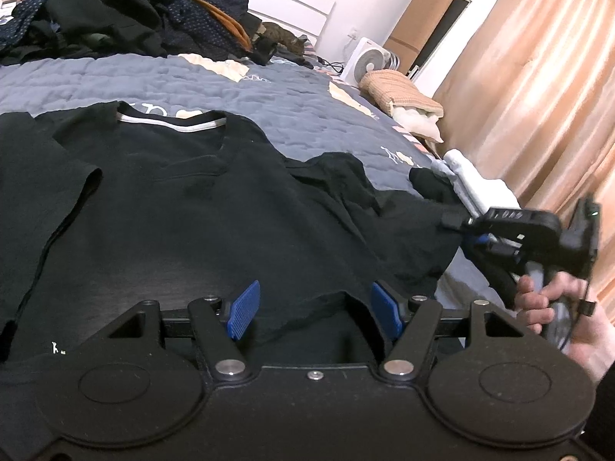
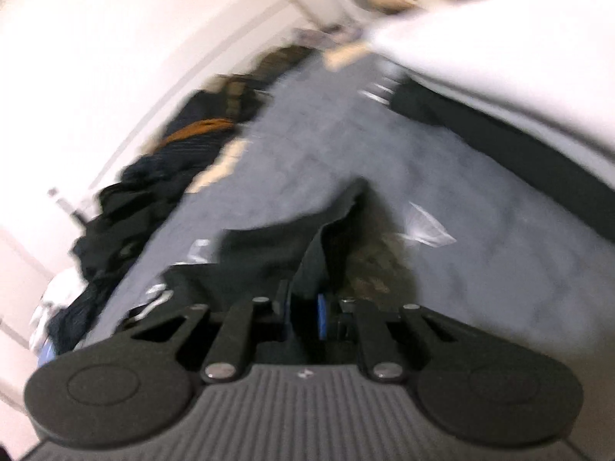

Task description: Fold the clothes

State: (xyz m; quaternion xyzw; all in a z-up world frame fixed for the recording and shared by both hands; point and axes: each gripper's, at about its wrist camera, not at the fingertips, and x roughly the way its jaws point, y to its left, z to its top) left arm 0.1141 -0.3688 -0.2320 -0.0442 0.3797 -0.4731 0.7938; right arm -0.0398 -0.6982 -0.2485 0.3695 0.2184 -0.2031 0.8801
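Item, my left claw (image 1: 315, 313): blue pads spread wide over the near hem of the black T-shirt (image 1: 184, 207), holding nothing; my right claw (image 2: 305, 317) is pinched shut on that shirt's side edge, out at the right-hand edge of the bed (image 1: 269, 88). Item, the shirt: lies mostly flat on the grey quilt, collar toward the far clothes pile (image 1: 115, 11), right sleeve rumpled. Risk: a one-sided pull may drag the whole shirt askew, since the hem is unpinned, or thin cloth may slip the pinch.
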